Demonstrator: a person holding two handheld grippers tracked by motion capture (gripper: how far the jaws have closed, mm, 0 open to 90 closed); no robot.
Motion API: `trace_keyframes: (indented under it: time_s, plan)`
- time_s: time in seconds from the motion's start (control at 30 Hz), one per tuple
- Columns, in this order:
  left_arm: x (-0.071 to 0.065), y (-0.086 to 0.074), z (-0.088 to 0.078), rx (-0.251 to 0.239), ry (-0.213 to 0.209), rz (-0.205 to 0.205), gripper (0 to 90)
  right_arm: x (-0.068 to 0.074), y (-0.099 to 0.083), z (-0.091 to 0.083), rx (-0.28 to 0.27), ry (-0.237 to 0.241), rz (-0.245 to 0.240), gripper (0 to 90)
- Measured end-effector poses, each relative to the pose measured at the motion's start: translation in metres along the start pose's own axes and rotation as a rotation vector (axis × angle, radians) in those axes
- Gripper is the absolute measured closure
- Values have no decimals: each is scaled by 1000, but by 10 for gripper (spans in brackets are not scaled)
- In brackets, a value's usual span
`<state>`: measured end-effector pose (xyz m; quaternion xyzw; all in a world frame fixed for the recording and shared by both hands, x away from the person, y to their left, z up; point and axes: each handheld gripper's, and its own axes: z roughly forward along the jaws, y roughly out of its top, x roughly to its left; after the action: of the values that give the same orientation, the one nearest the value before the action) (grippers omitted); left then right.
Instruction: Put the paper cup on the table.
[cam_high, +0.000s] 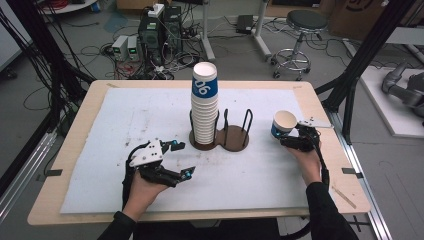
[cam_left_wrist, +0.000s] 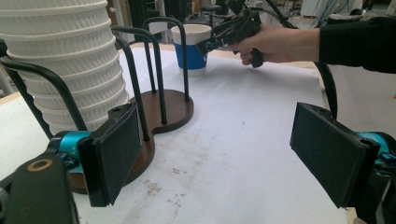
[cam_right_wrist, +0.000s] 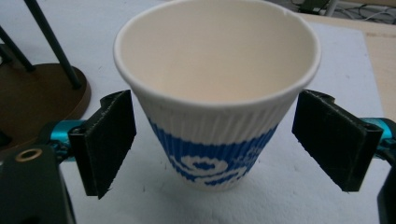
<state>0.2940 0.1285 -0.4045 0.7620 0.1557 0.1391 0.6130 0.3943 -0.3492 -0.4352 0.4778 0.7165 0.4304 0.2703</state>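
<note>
1. On the near side of the room's clutter stands the table (cam_high: 75, 125), covered by a white mat (cam_high: 140, 120); everything in play sits on that mat.
2. Far centre, the stack of cups (cam_high: 205, 107) rises upright in the left bay of the dark cup holder (cam_high: 232, 137), whose right bay is empty between its wire hoops.
3. Near left, the left gripper (cam_high: 182, 159) rests low over the mat, jaws apart with nothing between them, well apart from the holder. It should stay parked there, out of the way.
4. Far right, the single cup (cam_right_wrist: 217, 93) stands upright on the mat, mouth up, blue band low on its ribbed wall, to the right of the holder.
5. Around that cup sits the right gripper (cam_right_wrist: 215, 140): released, its pads standing off both sides of the wall with visible gaps, so the cup rests on its own base.
6. The step in hand looks like letting go after setting the cup down. To do it well:
   - keep the jaws spread wide;
   - draw the gripper straight back toward the near edge, level, so neither pad brushes the light paper wall;
   - avoid lifting under the flared rim, which could tip it.
</note>
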Motion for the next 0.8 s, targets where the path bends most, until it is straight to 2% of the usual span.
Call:
trace_keyframes:
  time_s: [0.13, 0.2, 0.3, 0.4, 0.57, 0.6, 0.63, 0.67, 0.7, 0.73, 0.77, 0.8]
  plan:
    - [0, 1, 0, -2, 0, 0, 165, 0, -3, -8, 18, -2, -5, 138]
    - [0, 1, 1, -6, 0, -5, 165, 0, -5, -16, 27, 19, 21, 138]
    - [1, 1, 1, -5, -2, 1, 165, 2, -5, -23, 24, 34, 32, 138]
    - [1, 1, 1, -5, 0, -2, 165, 6, -3, -38, -9, 73, 71, 139]
    - [2, 2, 0, -9, 9, -8, 165, 17, 0, -52, -51, 114, 61, 140]
    - [3, 4, 0, -15, 11, -11, 165, 23, 2, -58, -77, 150, 53, 141]
    - [3, 4, 0, -15, 11, -11, 165, 23, 2, -58, -77, 150, 53, 141]
    - [5, 6, 0, -16, 16, -6, 165, 27, 4, -64, -110, 196, 39, 141]
    - [5, 6, 0, -16, 16, -6, 165, 27, 4, -64, -110, 196, 39, 141]
    - [6, 7, -1, -17, 20, -11, 165, 32, 5, -69, -146, 230, 33, 141]
    - [7, 8, -1, -20, 26, -15, 165, 32, 5, -69, -146, 230, 33, 141]
    - [8, 9, -2, -28, 31, -21, 165, 35, 8, -72, -156, 260, 34, 141]
